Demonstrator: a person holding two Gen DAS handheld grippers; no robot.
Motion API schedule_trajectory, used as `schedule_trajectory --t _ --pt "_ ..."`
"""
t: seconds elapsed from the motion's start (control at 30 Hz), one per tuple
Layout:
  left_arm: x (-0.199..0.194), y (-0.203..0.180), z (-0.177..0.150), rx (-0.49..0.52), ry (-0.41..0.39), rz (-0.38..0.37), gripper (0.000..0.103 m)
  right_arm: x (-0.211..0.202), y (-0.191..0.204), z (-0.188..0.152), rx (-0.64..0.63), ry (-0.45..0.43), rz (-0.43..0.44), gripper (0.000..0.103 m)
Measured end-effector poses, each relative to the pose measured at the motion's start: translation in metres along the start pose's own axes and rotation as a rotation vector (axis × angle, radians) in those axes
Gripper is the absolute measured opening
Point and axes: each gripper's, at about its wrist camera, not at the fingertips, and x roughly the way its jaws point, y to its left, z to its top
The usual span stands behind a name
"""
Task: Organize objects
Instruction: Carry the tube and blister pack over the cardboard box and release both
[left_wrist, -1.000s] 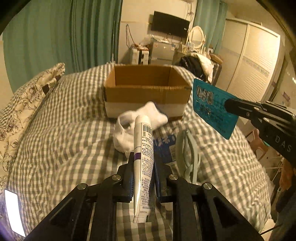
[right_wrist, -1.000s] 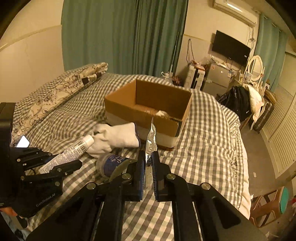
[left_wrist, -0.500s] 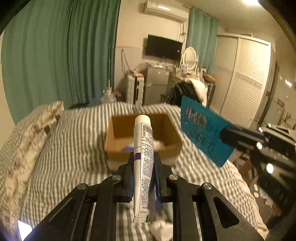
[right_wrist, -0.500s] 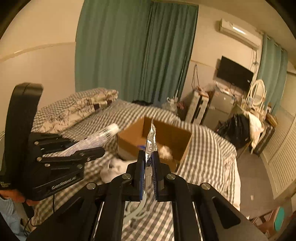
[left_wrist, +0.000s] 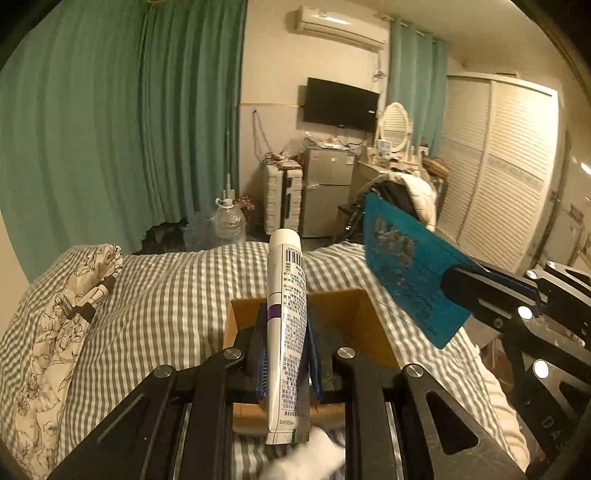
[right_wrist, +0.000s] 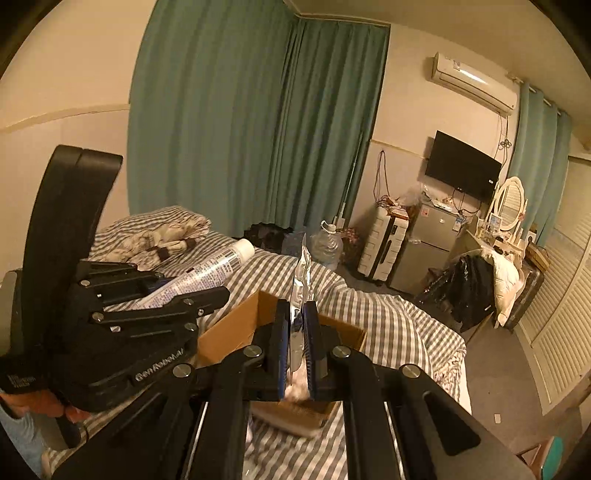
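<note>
My left gripper (left_wrist: 286, 354) is shut on a white tube (left_wrist: 288, 332) with a purple band, held upright in the air above the open cardboard box (left_wrist: 360, 317) on the checked bed. My right gripper (right_wrist: 295, 332) is shut on a thin teal foil packet (right_wrist: 302, 284), seen edge-on. The packet shows as a teal sheet in the left wrist view (left_wrist: 406, 269), to the right of the box. The left gripper with the tube (right_wrist: 207, 275) shows at the left of the right wrist view. The box (right_wrist: 236, 325) lies below both grippers.
A white sock (left_wrist: 310, 461) lies on the bed in front of the box. A patterned pillow (left_wrist: 62, 321) lies at the left. Beyond the bed stand a suitcase (left_wrist: 277, 199), a small fridge (left_wrist: 325, 188), a water jug (left_wrist: 229, 225) and a wardrobe (left_wrist: 498, 177).
Both grippers have risen and moved forward over the box with their loads. The box now sits low in both views, and the bed items have dropped out of sight.
</note>
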Motion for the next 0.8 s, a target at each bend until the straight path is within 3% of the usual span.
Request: schedule_trajectory --t 0.23,0.53,0.8 --pt "0.070 0.017 0.000 -0.002 0.051 0.027 0.018 0.078 -0.026 0.002 0.048 0.036 -0.001 0.007" --pt "0.144 0.017 -0.032 0.059 0.152 0.068 0.018 0.173 -0.042 -0.042 0.094 0.172 0.046 0.007" --pt "0.157 0.015 -0.045 0.082 0.197 0.065 0.020 0.192 -0.044 -0.066 0.135 0.206 0.078 0.007"
